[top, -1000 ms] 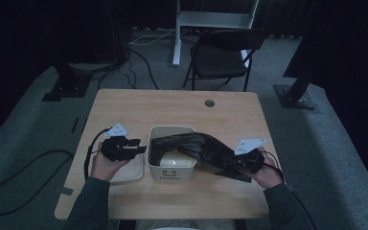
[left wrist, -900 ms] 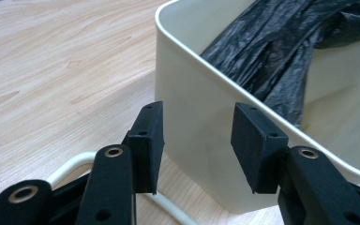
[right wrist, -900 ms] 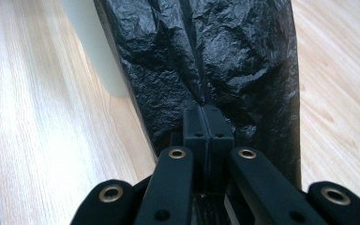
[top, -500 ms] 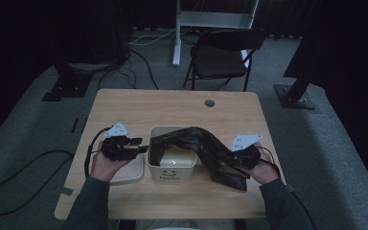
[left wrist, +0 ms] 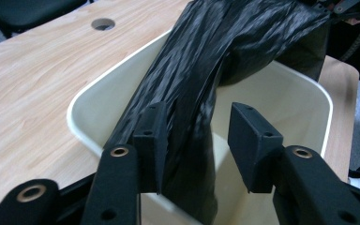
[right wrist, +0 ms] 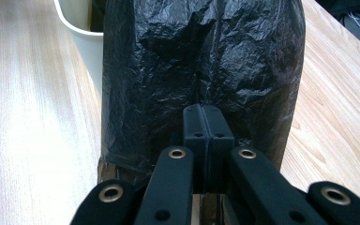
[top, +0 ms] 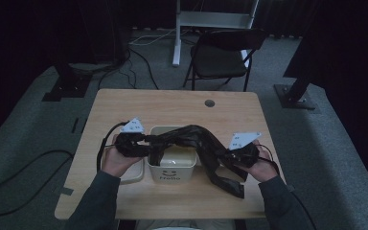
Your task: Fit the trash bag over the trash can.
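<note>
A crumpled black plastic bag (top: 196, 139) stretches across the top of a white bin (top: 172, 170) marked "Hello" at the table's front middle. My left gripper (top: 146, 143) is at the bin's left rim. In the left gripper view its jaws (left wrist: 197, 126) straddle the bag's (left wrist: 225, 42) gathered end above the bin (left wrist: 98, 103); they have just been closing, and one pad touches the plastic while the other stands apart. My right gripper (top: 230, 155) is right of the bin. In the right gripper view it (right wrist: 208, 112) is shut on the bag (right wrist: 168, 70).
The wooden table (top: 172, 105) has a round cable hole (top: 209, 103) at its back. A pale flat tray (top: 129, 175) lies under the left hand. Beyond the table stand a dark folding chair (top: 225, 52) and a white desk leg (top: 177, 33); cables run over the floor.
My left gripper has moved right and up to the bin's rim, around the bag's left end. The bag now arches higher over the bin. The right hand has hardly moved.
</note>
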